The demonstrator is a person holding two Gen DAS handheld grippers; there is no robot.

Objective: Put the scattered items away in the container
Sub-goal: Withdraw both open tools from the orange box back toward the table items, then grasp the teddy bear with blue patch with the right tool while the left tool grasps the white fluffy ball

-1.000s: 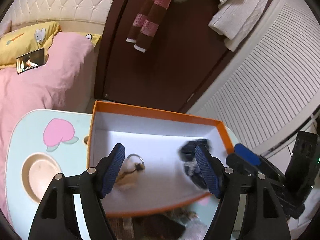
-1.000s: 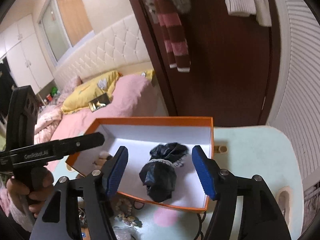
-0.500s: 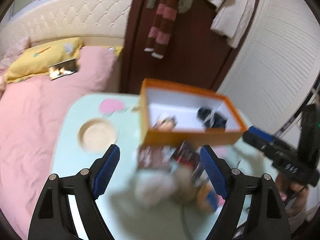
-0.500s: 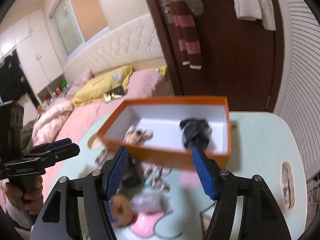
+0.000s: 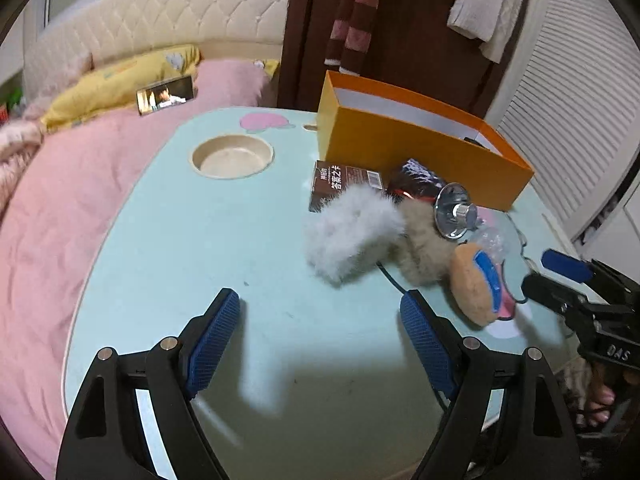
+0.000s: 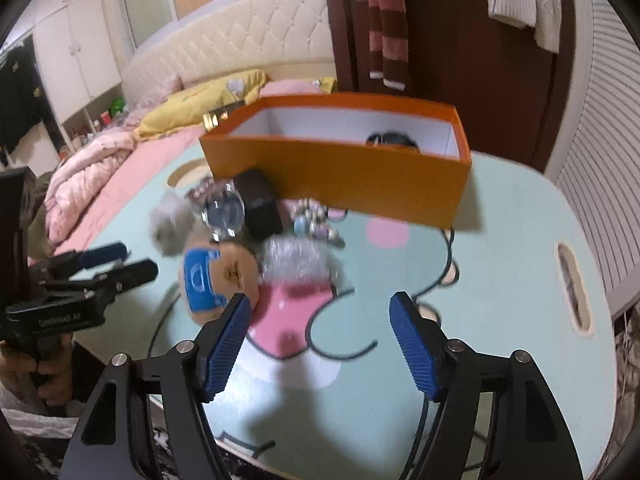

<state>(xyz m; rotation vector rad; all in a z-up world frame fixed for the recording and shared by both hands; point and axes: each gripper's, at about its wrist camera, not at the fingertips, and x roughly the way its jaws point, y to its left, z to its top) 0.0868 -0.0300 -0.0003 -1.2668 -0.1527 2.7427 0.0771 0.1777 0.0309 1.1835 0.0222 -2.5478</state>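
Orange box (image 6: 344, 176), white inside, holds a dark bundle (image 6: 390, 139).

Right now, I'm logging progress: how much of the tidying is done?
Barely begun. Only a black item shows inside the orange box. Both grippers, left and right, are open and empty. Left on the table: white fluffy piece, round plush toy, dark card box and others.

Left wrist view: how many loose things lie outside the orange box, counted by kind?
Fur pieces: 2, white fur and beige fur
Plush toy: 1
Packs: 2, brown box and dark packet
Clear items: 2, suction cup and plastic wrap
Total: 7
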